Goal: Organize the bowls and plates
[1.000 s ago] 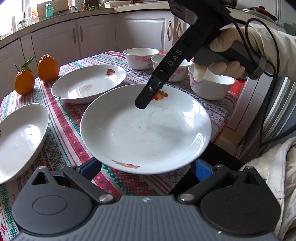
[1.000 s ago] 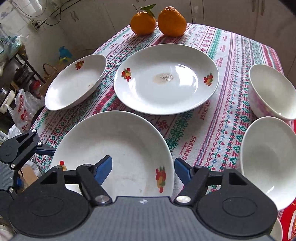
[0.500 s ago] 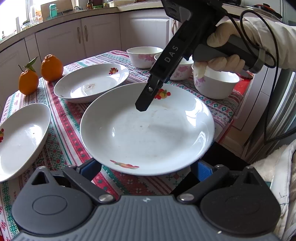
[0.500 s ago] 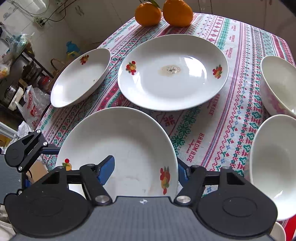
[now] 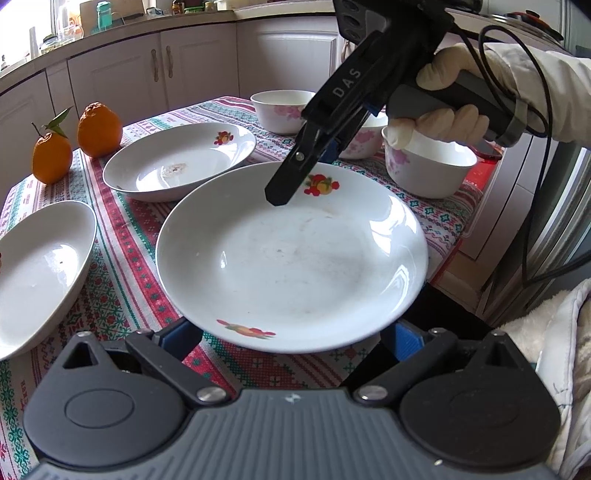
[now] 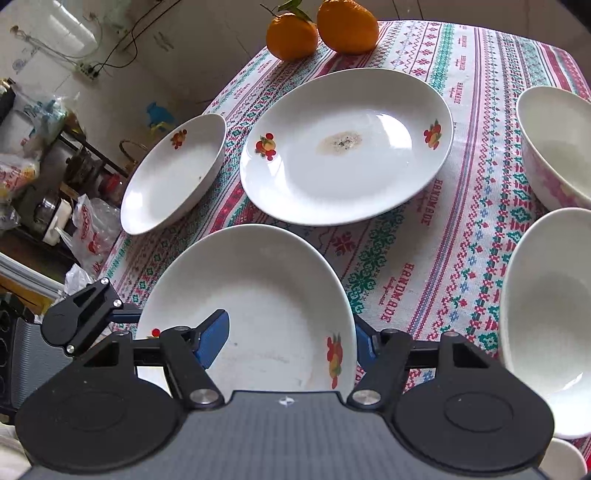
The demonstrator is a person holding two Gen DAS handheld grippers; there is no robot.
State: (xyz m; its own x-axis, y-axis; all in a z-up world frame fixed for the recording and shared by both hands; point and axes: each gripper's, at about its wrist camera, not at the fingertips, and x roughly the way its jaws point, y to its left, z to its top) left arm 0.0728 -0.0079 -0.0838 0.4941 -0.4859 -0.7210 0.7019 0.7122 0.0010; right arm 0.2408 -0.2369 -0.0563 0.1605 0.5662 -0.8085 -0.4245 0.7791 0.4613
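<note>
Left wrist view: we see the white round ceramic plate with fruit motifs (image 5: 291, 258) raised above the red-and-green patterned tablecloth (image 5: 122, 258).
Right gripper (image 5: 295, 173): we read its jaws as having just closed, clamped on that plate's far rim, one blue pad (image 6: 210, 338) inside.
Left gripper (image 5: 291, 332): jaws apart, straddling the near rim; contact unclear.
Elsewhere: stained white plate (image 6: 343, 147), two oranges (image 6: 321, 29), three white floral bowls (image 5: 428, 166) on the cloth.

- Right gripper (image 5: 291, 184): black linkage arm marked "DAS", silver pivot screw, blue pads, grey handle, black cable looped behind.
- Right hand (image 5: 443, 110): cream glove, white sleeve (image 5: 546, 92).
- Left gripper (image 5: 291, 332): ribbed grey body, black round hubs, silver screws.
</note>
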